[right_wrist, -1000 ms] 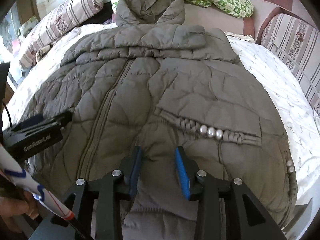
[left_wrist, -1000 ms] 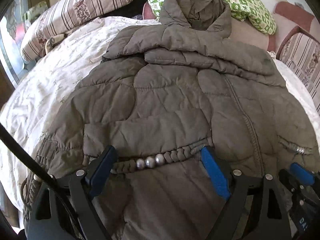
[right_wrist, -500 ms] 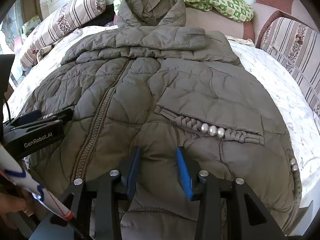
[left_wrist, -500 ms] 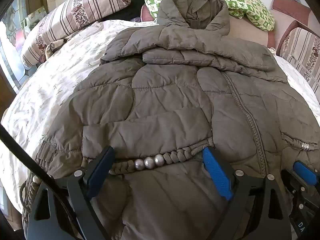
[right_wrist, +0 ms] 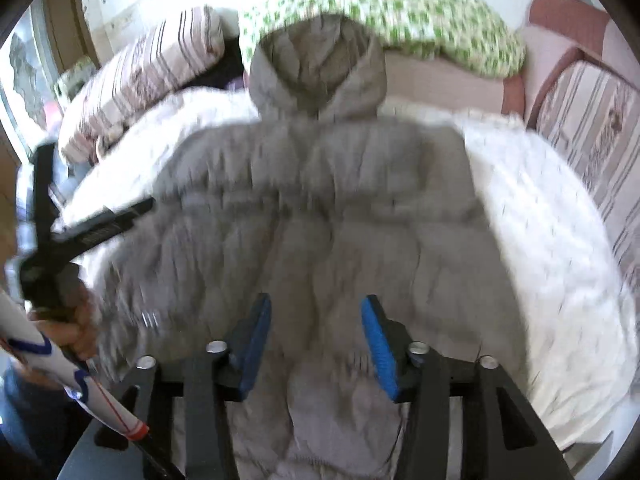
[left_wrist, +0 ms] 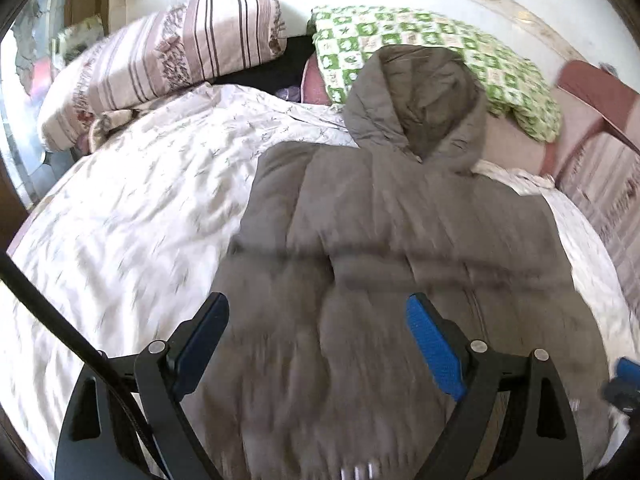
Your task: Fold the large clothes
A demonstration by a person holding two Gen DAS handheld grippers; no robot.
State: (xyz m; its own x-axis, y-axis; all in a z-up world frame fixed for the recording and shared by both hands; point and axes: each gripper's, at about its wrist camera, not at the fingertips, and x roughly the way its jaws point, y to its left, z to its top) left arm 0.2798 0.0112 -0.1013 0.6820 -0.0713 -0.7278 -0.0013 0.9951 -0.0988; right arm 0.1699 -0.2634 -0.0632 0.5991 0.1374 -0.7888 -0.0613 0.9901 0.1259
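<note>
One coat point(left_wrist: 400, 248) fills most of what we see — a grey-brown quilted one, lying flat on the bed point(left_wrist: 132, 216) with its hood point(left_wrist: 416, 104) at the far end, resting against a green-checked pillow point(left_wrist: 432, 52). Both views are blurred, so we cannot make out seams or pockets.

Our left hand-held gripper point(left_wrist: 316, 344) hangs above the coat's near left part, its blue pads point(left_wrist: 434, 348) spread wide with nothing between them. Our right hand-held gripper point(right_wrist: 316, 344) hangs over the coat's near middle; its jaws are opening, and we see only coat below them, none of it pinched.

From the right wrist view the left gripper shows at the left edge, held by a hand point(right_wrist: 76, 320) above the coat's side. White patterned bedding lies on both sides of the coat. A striped pillow point(left_wrist: 168, 60) sits at the bed's far left corner, and a striped cushion point(right_wrist: 592, 128) stands along the right side.
</note>
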